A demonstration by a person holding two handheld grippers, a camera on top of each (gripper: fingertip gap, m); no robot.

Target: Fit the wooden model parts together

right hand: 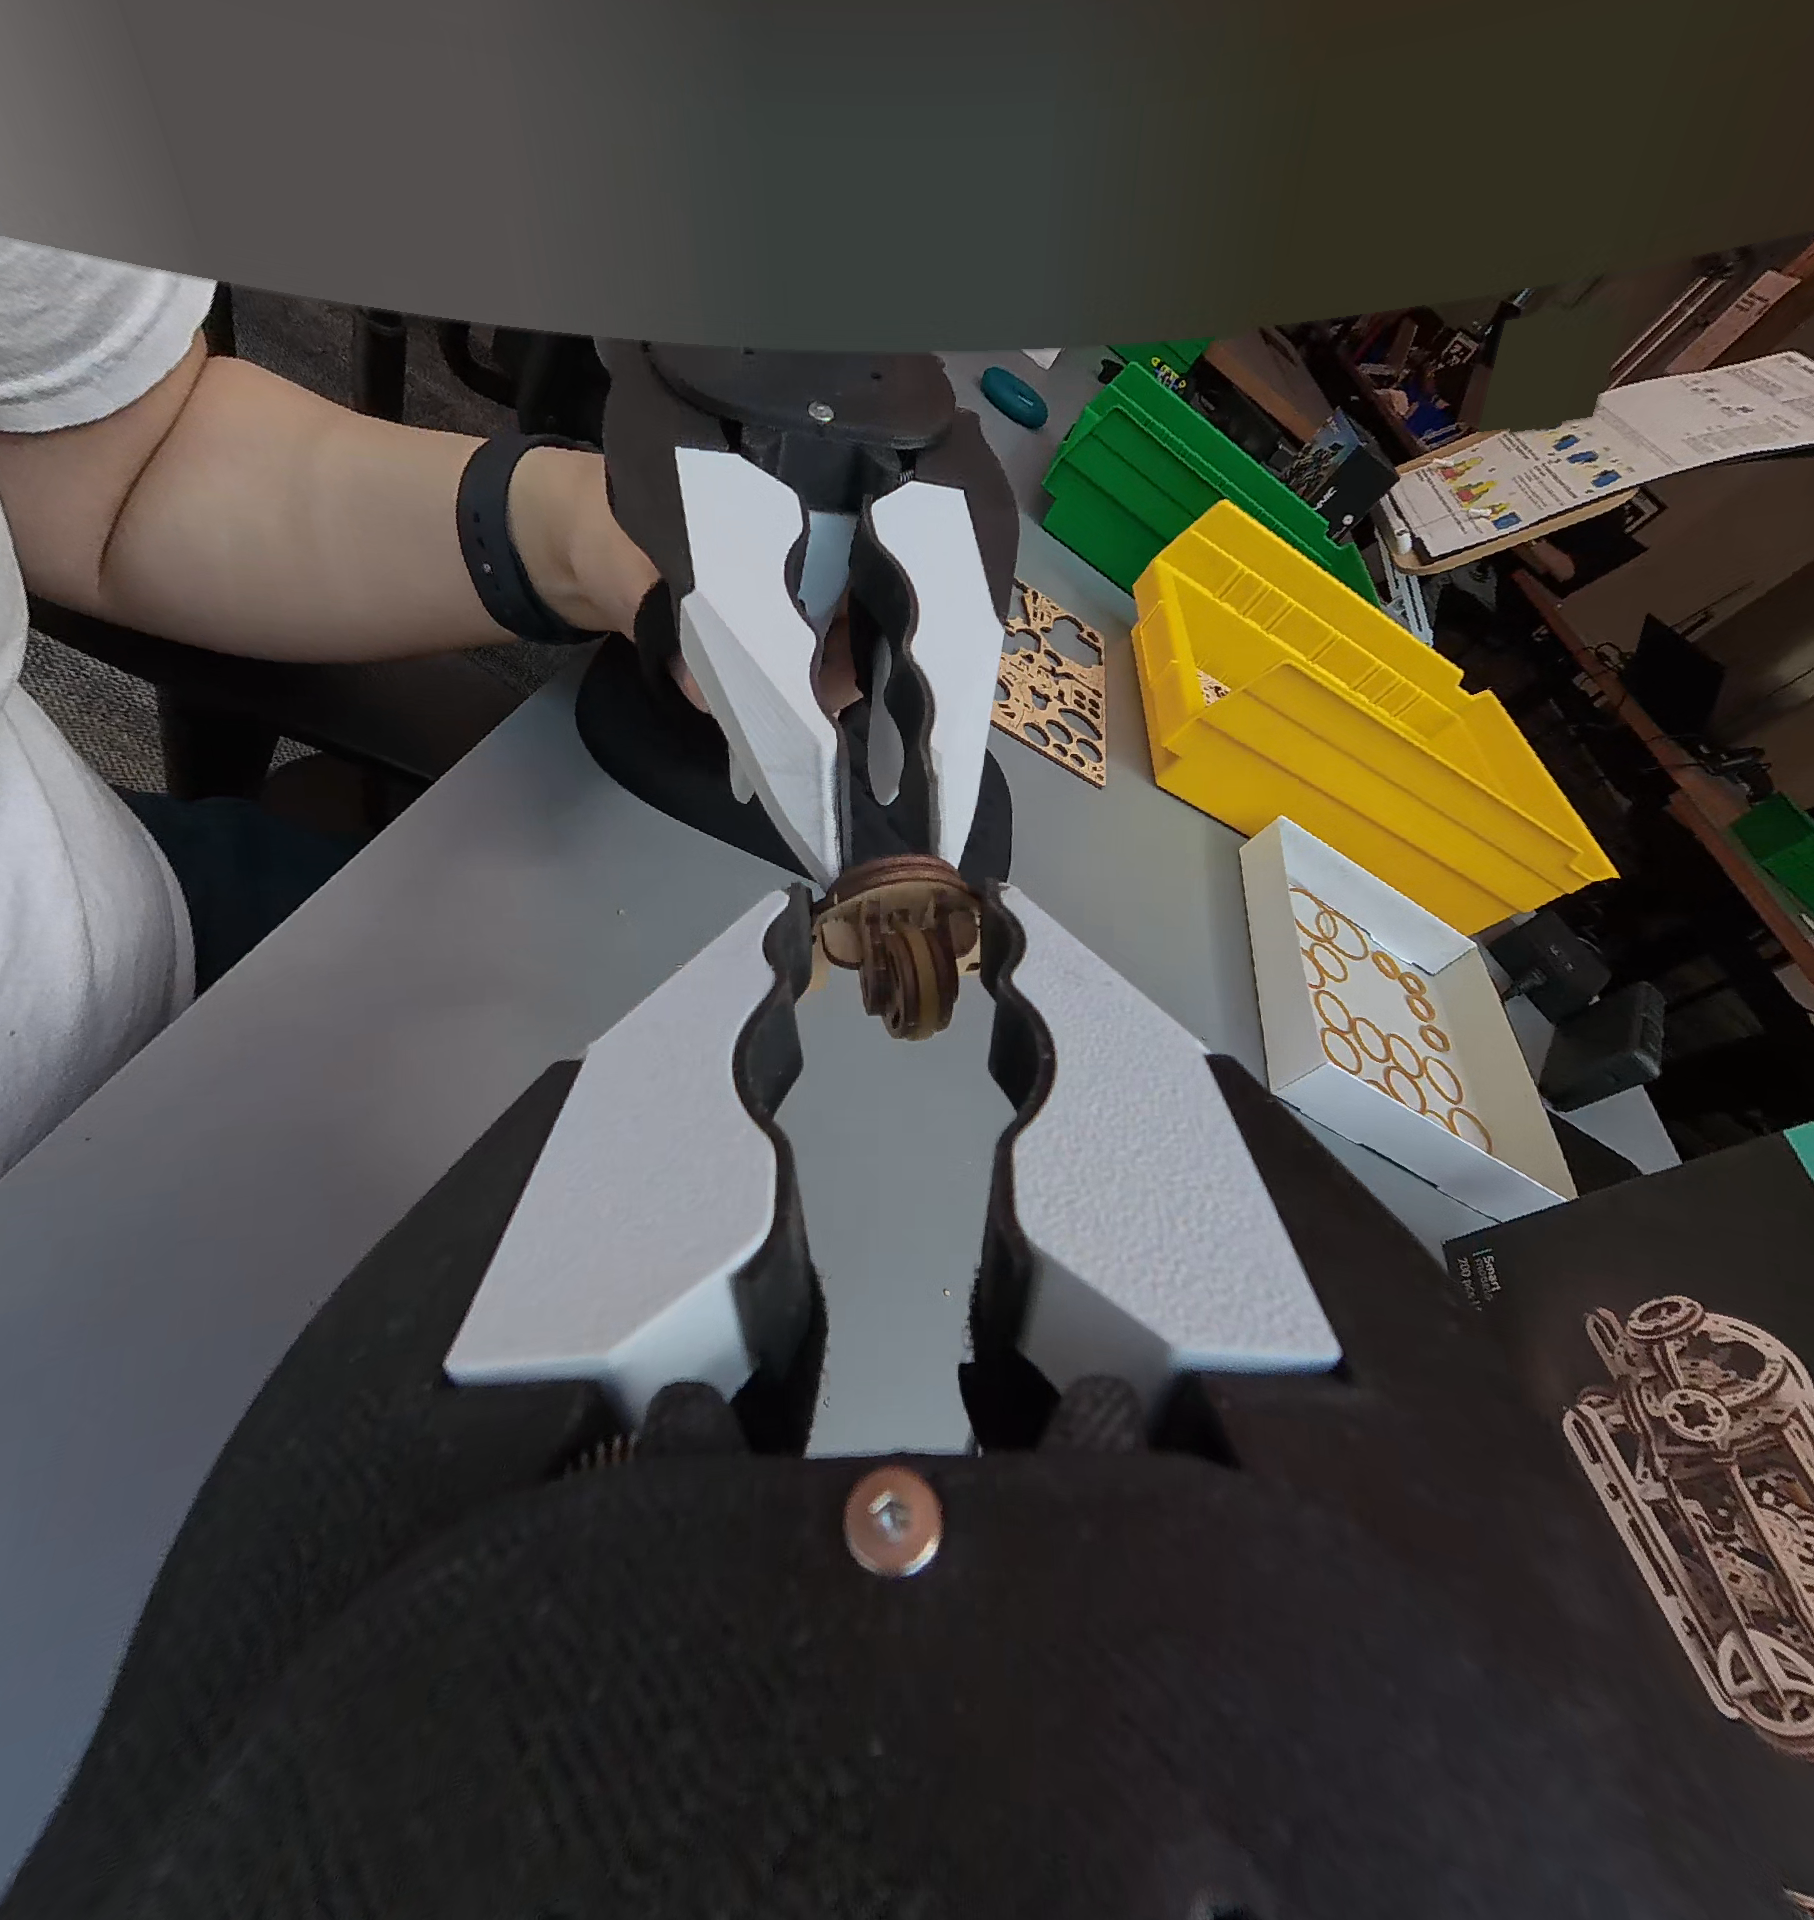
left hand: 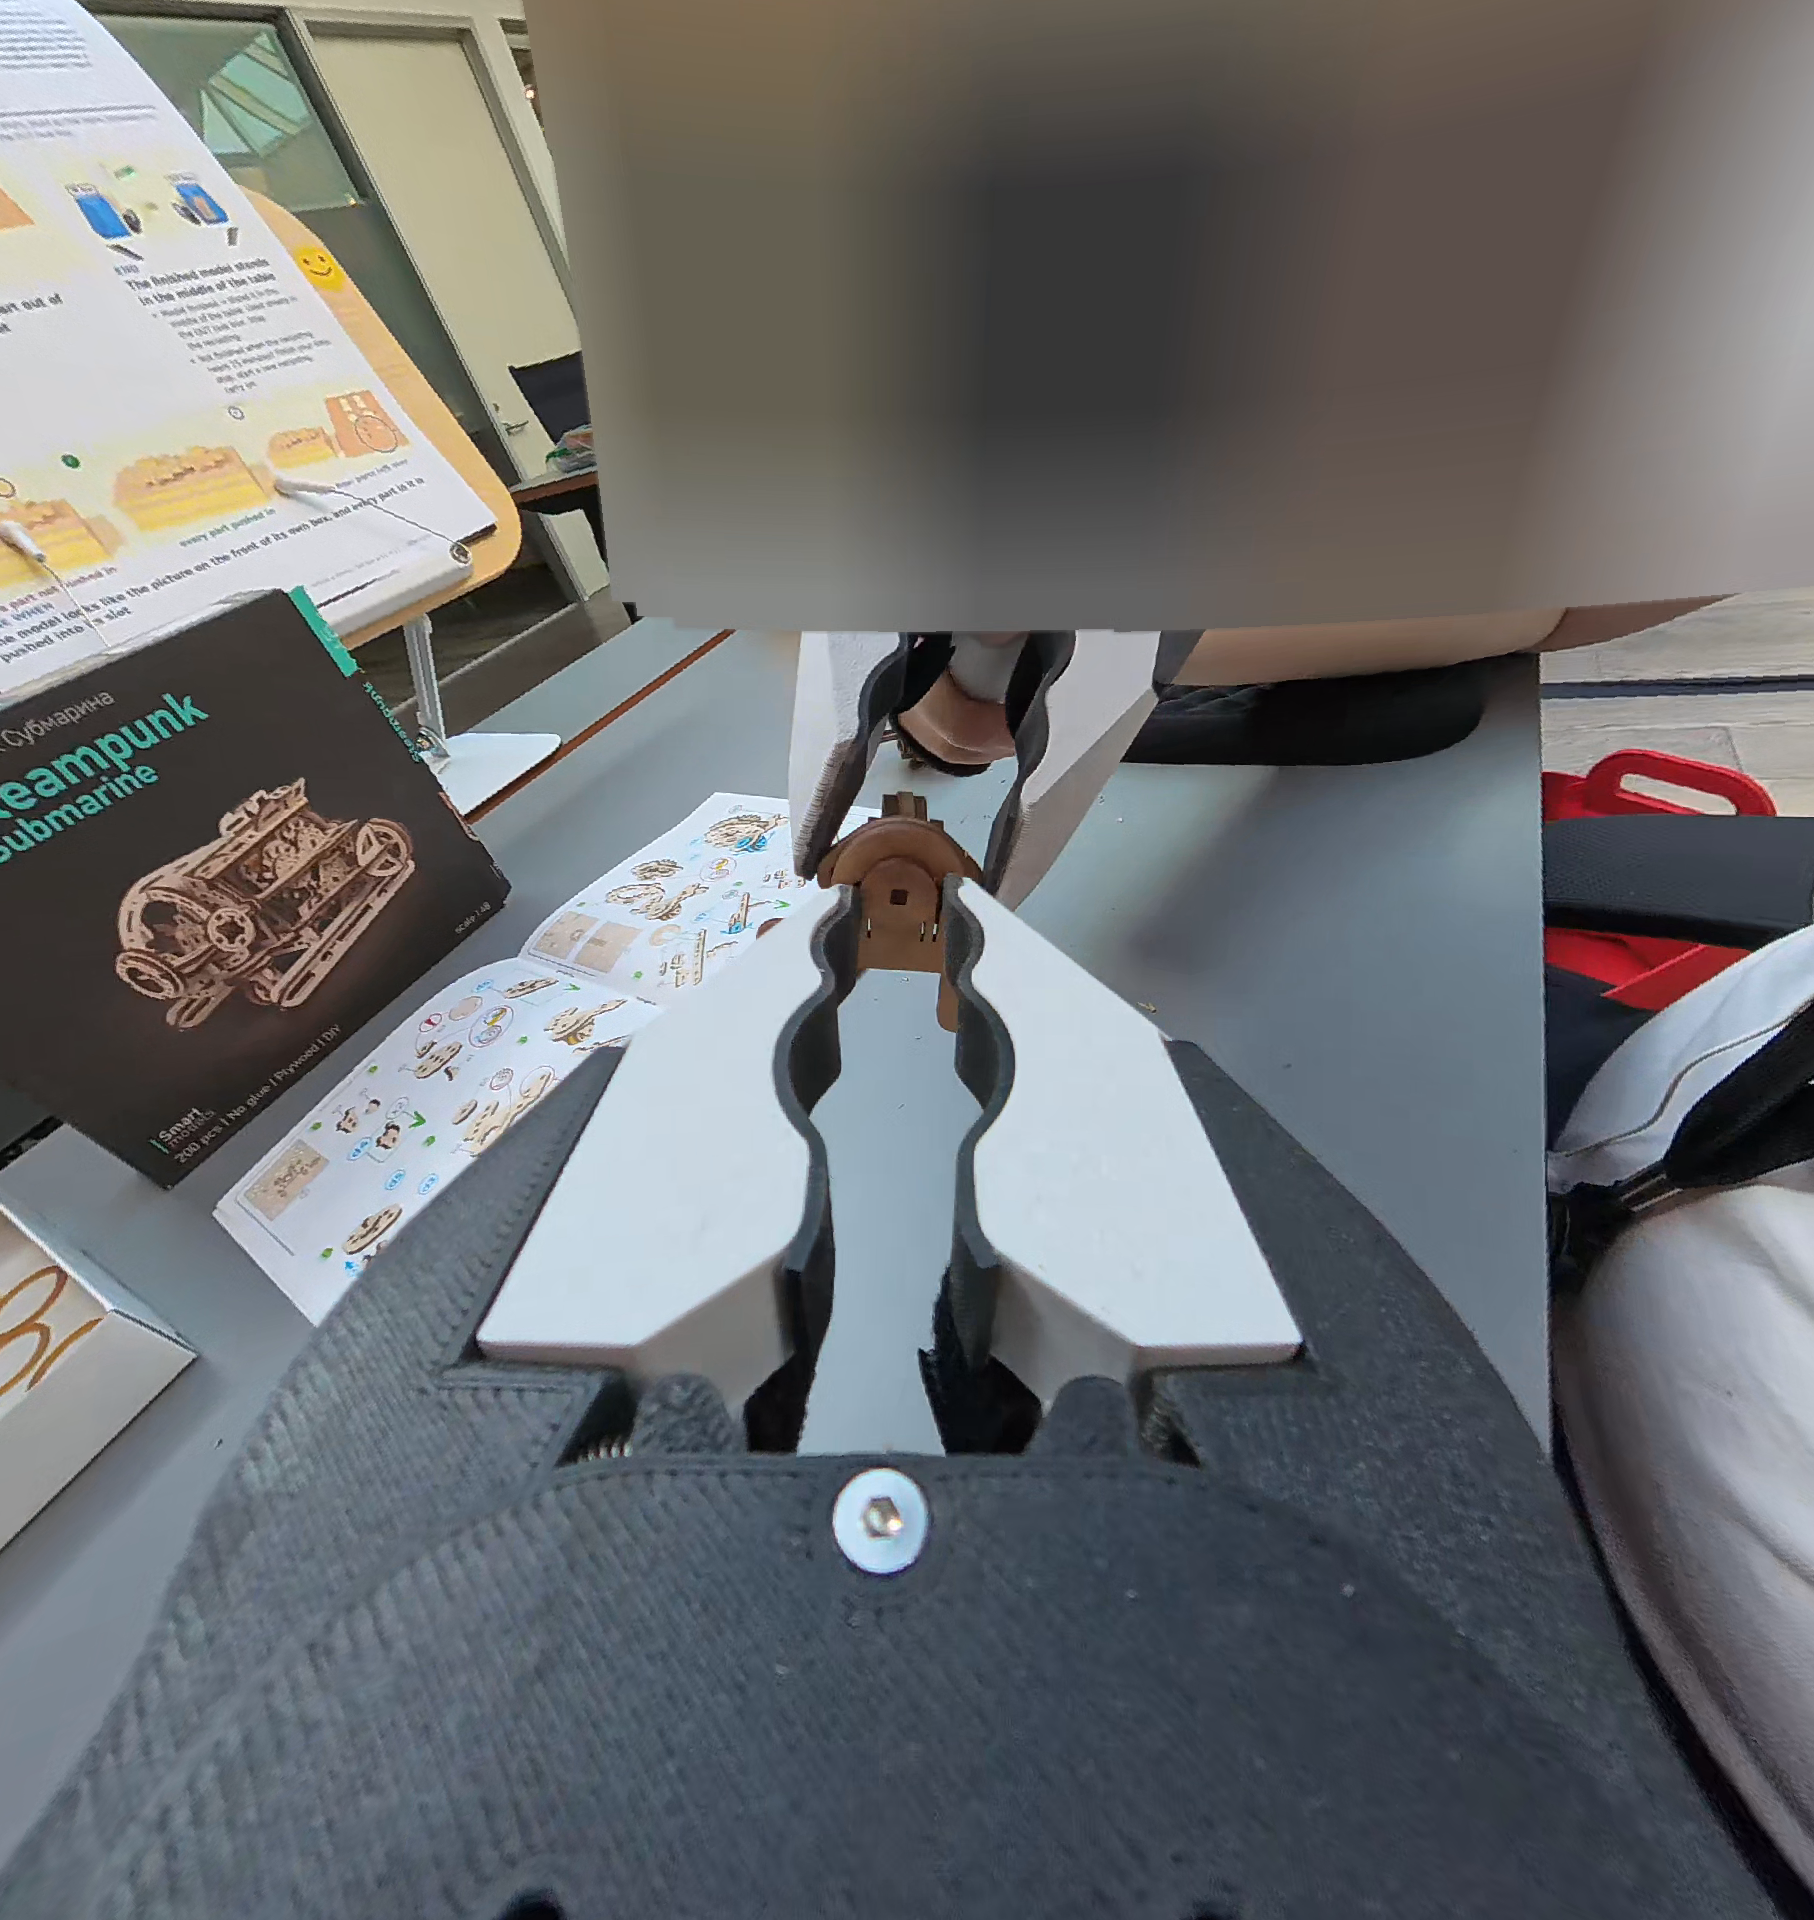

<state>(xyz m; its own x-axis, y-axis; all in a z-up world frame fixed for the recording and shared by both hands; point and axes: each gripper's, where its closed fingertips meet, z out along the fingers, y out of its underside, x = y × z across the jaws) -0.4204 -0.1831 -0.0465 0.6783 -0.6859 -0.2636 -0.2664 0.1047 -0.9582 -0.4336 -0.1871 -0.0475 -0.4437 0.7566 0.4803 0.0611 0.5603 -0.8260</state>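
Two grippers (left hand: 895,904) (right hand: 898,894), two bins (right hand: 1339,717)

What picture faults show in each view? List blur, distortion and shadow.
Left wrist view: a blur patch covers the upper middle; wide-angle bending curves the instruction board; the wooden assembly is fairly sharp; soft shadows on the grey table. Right wrist view: a blur band fills the top; the yellow bin leans at the edge; the wooden assembly looks sharp.

White fingers (left hand: 664,1143) lined with black wavy pads (left hand: 815,1049) are seen on the left gripper (left hand: 895,899). The wooden model (right hand: 898,951) is light to dark brown. A grey table (right hand: 363,1039), a yellow bin (right hand: 1329,717), a green bin (right hand: 1142,468) and a black box (left hand: 186,873) with teal lettering are shown.
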